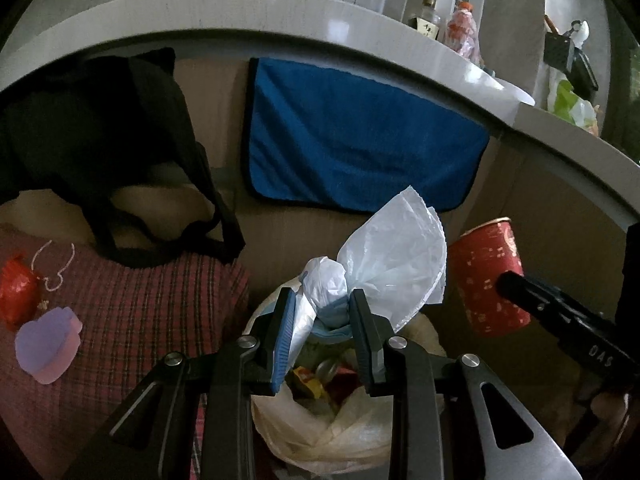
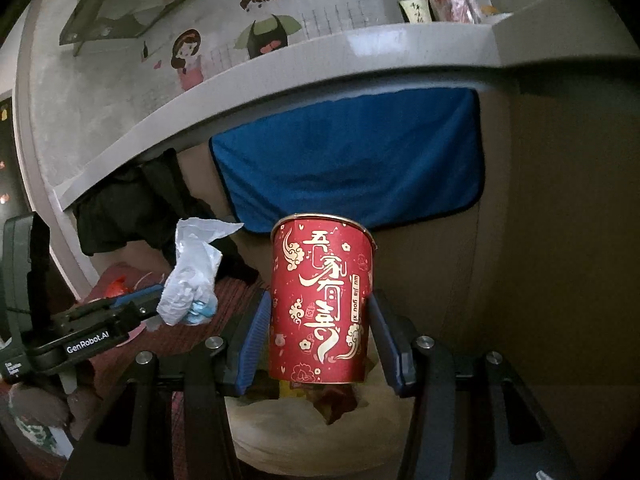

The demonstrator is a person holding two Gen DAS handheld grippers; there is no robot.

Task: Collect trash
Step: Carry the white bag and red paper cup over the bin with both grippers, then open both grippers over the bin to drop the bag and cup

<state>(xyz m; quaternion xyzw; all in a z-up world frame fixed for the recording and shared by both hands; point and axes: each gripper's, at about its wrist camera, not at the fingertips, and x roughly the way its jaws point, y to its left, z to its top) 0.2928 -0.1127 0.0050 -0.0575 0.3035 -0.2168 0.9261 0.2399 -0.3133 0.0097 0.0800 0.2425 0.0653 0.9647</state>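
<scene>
My left gripper (image 1: 322, 312) is shut on a crumpled white plastic bag with a blue bit inside (image 1: 384, 264), held above a trash bin lined with a pale bag (image 1: 320, 436) that holds wrappers. The bag also shows in the right wrist view (image 2: 192, 276), with the left gripper (image 2: 132, 304) at the left. My right gripper (image 2: 320, 320) is shut on a red paper cup with gold characters (image 2: 320, 304), upright above the same bin (image 2: 312, 432). The cup shows in the left wrist view (image 1: 488, 276) to the right of the bag.
A blue cloth (image 1: 360, 136) hangs under a grey counter edge (image 1: 280, 8). A black bag (image 1: 100, 140) lies on a red plaid cushion (image 1: 132, 320) with a purple lid (image 1: 48, 344) and a red wrapper (image 1: 16, 288). Bottles (image 1: 460, 24) stand on the counter.
</scene>
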